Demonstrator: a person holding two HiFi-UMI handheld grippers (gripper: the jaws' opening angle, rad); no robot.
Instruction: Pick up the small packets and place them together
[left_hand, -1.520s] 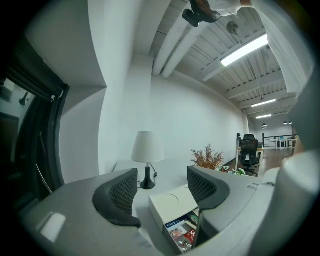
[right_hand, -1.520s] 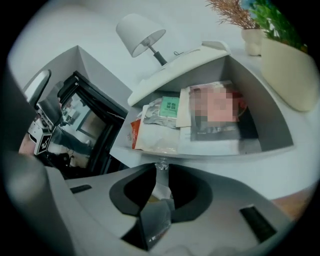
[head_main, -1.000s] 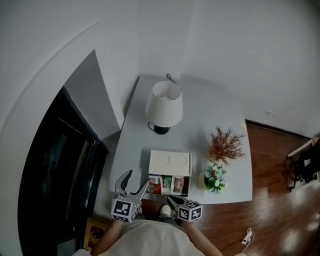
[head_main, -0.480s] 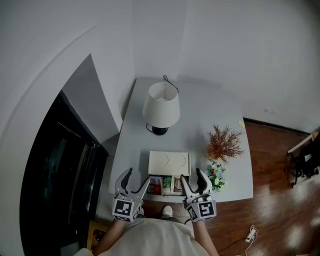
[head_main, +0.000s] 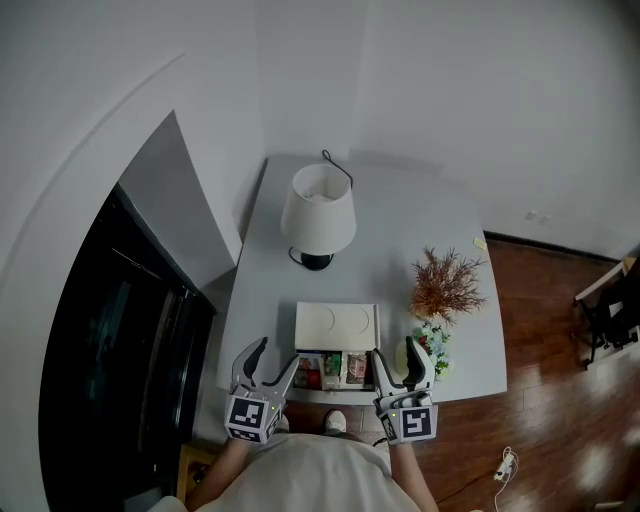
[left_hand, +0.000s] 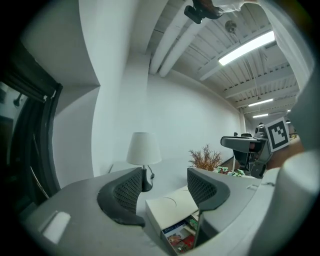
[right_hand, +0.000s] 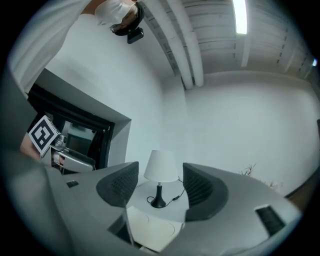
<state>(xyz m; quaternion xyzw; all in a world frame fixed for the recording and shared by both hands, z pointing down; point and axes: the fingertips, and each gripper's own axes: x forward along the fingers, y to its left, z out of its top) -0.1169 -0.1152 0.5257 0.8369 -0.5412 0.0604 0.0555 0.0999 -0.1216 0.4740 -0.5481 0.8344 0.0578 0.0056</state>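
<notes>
The grey worktop (head_main: 400, 230) carries a white lamp (head_main: 318, 208) at the back and a pale box (head_main: 337, 324) at its near edge. The left claw (head_main: 272, 358) stands open and empty at the box's left front corner. The right claw (head_main: 396, 352), its jaws opening with nothing between them, hangs at the right front corner. The small packets (head_main: 333, 369) sit in the box's open front compartment, in a row running side to side, directly between the claws and about equally near both.
</notes>
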